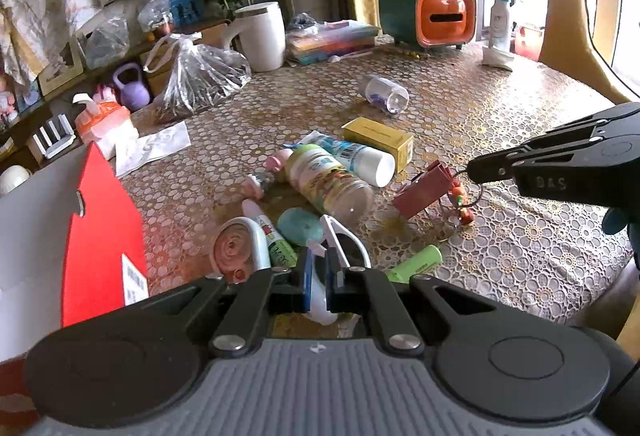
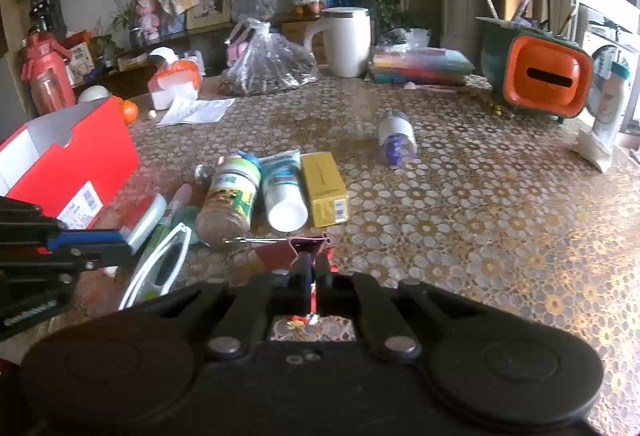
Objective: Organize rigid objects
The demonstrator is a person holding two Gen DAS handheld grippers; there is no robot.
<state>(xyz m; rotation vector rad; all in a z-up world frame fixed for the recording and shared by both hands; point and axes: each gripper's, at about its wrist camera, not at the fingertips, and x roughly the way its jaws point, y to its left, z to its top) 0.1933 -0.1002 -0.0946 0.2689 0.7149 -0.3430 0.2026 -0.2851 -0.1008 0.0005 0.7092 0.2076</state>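
Left gripper sits low over the patterned lace-covered table, blue-padded fingers drawn close together, pinching the arm of the white-framed dark-lens sunglasses between them. Hard to the left of those fingers rises the open red cardboard box, its wall close by. Straight ahead of the fingertips the clutter packs tight: a round teal disc, a clear green-capped jar lying on its side, a white tube and a yellow rectangular carton side by side. Beyond them a small clear bottle lies alone, with open tabletop around it.

Right gripper comes in level from the right, fingers nearly shut on the wire loop of a dark red binder clip, with a small orange-red charm hanging below it. To the right of those fingers the table runs wide and free out to the orange-and-green organiser box.
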